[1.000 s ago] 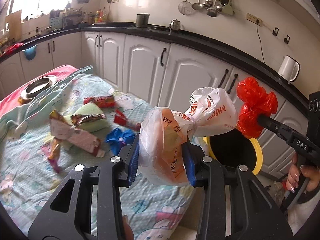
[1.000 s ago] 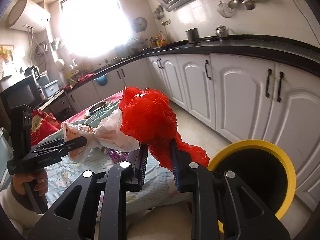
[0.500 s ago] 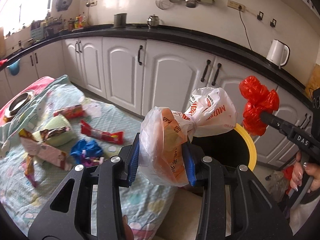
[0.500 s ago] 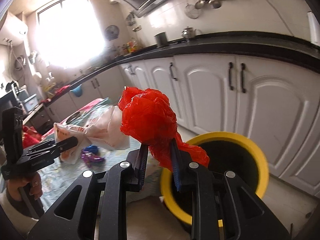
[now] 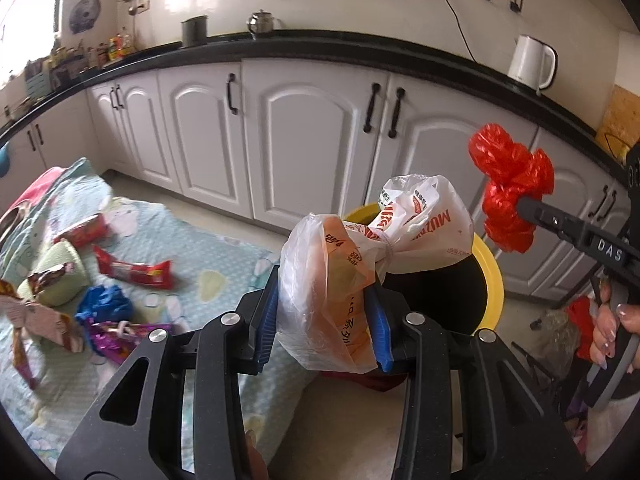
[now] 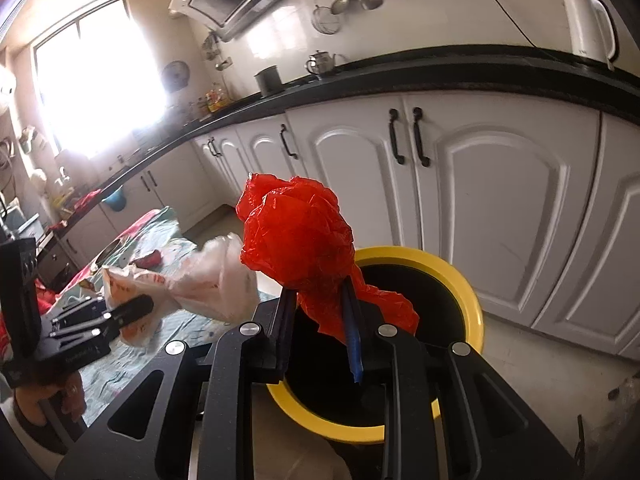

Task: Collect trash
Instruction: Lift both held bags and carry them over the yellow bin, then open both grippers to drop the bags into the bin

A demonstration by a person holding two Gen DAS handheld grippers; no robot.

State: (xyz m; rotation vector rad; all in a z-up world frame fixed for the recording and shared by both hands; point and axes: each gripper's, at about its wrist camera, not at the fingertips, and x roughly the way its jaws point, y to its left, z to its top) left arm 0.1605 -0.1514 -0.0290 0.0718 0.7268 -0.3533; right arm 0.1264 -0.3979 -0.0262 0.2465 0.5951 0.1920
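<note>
Left gripper (image 5: 324,312): blue pads clamped on a knotted white printed plastic bag (image 5: 360,264), which bulges up and forward from the jaws, its far end over the near rim of the yellow-rimmed bin (image 5: 490,276).

Right gripper (image 6: 320,320): pinching a crumpled red plastic bag (image 6: 298,236); the bag stands above the jaws, over the bin's mouth.

Bed (image 5: 224,252), left of the bin: red snack wrapper (image 5: 134,270), blue bag (image 5: 104,300), further wrappers lying loose.
</note>
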